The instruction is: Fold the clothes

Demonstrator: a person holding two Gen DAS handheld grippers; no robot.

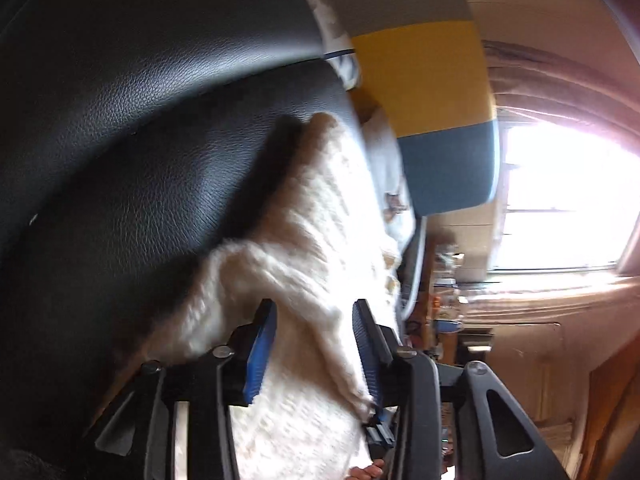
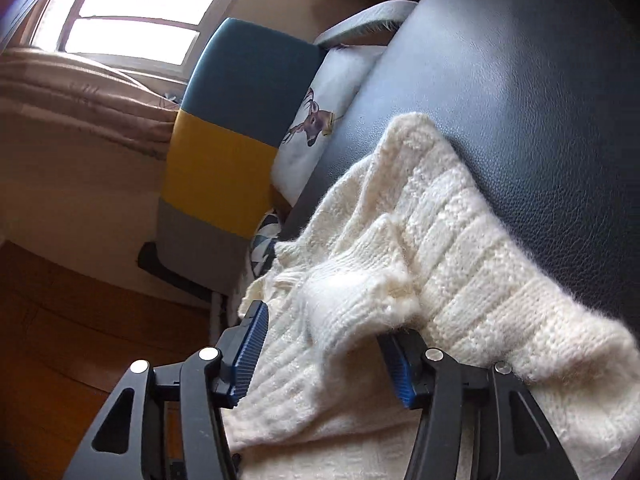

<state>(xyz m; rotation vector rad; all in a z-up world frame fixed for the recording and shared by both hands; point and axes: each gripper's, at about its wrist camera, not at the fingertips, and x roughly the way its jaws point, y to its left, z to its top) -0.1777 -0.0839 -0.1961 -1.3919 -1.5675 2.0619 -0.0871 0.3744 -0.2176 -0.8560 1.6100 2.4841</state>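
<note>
The cream ribbed knit sweater point(image 2: 400, 248) fills lower centre on black leather (a seat) point(image 2: 520, 80). Left gripper point(image 1: 316, 344) jaws pinch a fold. Right gripper point(image 2: 324, 352) jaws stand apart, knit bunched loosely between.

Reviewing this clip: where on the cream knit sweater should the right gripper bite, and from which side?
On the raised fold of the cream knit sweater between the right gripper jaws, coming in from the near edge; it bunches proud of the black seat.

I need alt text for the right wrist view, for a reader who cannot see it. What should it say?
A cream knitted sweater lies bunched on a black leather seat, with one fold between the spread blue-padded jaws of the right gripper. Behind it stand a blue, yellow and grey cushion, a deer-print pillow and a bright window.
</note>
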